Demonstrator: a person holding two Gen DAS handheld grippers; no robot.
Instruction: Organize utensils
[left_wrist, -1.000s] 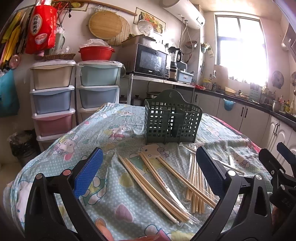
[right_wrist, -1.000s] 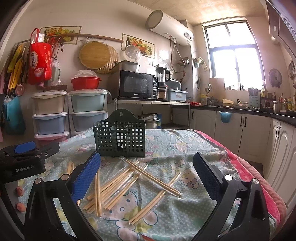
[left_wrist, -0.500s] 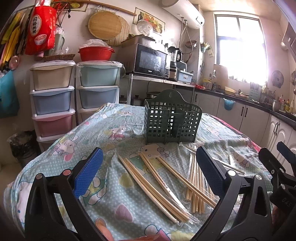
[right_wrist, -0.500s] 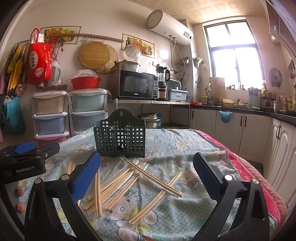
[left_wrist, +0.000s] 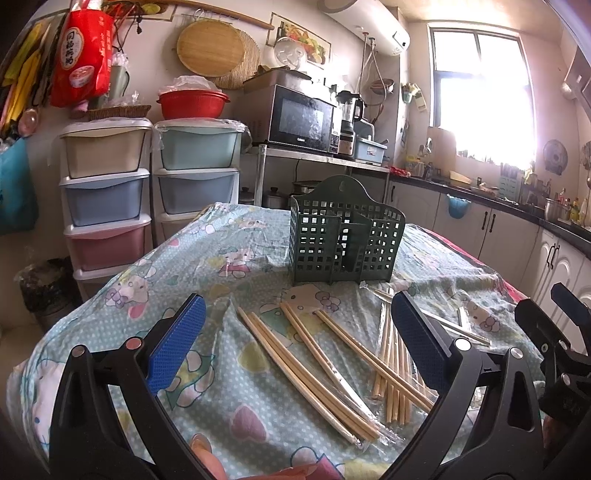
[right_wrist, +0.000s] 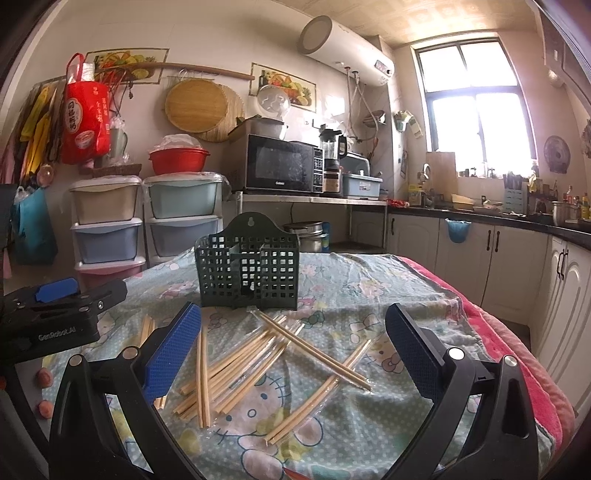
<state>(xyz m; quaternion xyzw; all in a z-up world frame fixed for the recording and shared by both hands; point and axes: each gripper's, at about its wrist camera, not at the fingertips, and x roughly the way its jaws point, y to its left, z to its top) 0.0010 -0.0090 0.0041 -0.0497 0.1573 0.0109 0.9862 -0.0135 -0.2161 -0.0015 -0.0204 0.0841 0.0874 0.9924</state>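
Basically nothing done yet; the green caddy (right_wrist: 248, 275) stands on the table (right_wrist: 369, 280) and looks empty as far as I can tell, and all the chopsticks (right_wrist: 258, 354) are scattered on the cloth in front of it; both my left claw (left_wrist: 295, 343) and right claw (right_wrist: 291, 343) are spread wide, holding nothing; so the whole pile's left to load.

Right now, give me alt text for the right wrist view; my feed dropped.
The right gripper hangs open and empty above loose wooden chopsticks scattered on a cartoon-print tablecloth. An empty green utensil basket stands behind them, and the left gripper shows at the left edge.
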